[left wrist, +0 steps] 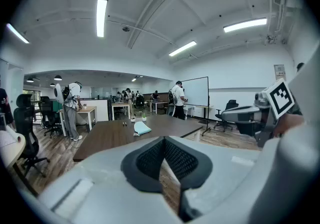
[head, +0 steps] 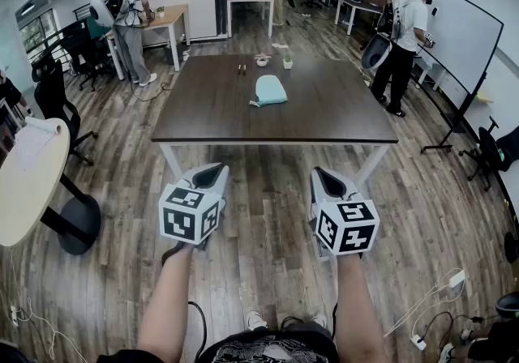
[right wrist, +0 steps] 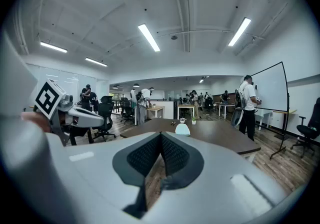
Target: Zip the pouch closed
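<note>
Both tools are off the table, held out on its near side over the floor, well apart from the job. Left tool is fully closed, pads together, nothing in it. Right tool is the same, closed & empty. The pouch, pale teal, lies flat around the ctr of the table, a bit toward its far edge. Can't tell where the zip pull sits or how far the zip is undone, too small from here.

Risks as I judge them:
- Reach. Pouch is well in from the table's near edge, so I'd be stretching over it, and a long lean means sloppy aim at a tiny pull.
- Closed tools. If I come in w/o spreading them I just shove the pouch across the table.
- Pouch looks soft & light. Pulling the zip w/ one tool & no hold at the other end prob drags the whole thing or bunches the fabric.
- Plant pot & small bowl stand beyond the pouch nr the table's far edge. A sliding pouch could knock them.
- Cables on the floor on the table's near side, off to the right, are a trip hazard as I step in.
</note>
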Tool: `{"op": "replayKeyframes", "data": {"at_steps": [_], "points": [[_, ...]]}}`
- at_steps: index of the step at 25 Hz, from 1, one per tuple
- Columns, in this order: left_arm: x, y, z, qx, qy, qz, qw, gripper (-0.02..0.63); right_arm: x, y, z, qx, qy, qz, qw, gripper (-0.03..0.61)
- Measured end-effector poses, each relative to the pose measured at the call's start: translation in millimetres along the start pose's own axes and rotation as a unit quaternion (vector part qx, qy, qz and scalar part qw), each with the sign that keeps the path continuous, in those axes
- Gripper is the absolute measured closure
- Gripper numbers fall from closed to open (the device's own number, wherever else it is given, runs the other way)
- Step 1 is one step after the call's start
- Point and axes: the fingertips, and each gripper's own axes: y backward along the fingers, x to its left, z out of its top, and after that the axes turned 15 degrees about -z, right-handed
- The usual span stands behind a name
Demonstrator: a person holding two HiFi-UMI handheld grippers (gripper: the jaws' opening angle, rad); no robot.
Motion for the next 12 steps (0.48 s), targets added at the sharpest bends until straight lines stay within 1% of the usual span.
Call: {"op": "replayKeyframes", "data": {"at_steps": [9, 12], "points": [[0, -7, 4, -0.001, -0.001, -0.013, 0.9999, 0.612, 1, 0, 0, 0.001, -0.005, -0.005, 1.0, 0.568], [0, -12, 6, 0.0, 0.005, -0.021, 0.9998, 0.59, -1, -2, 2, 0.0, -0.009, -0.003, 1.0, 0.558]]}}
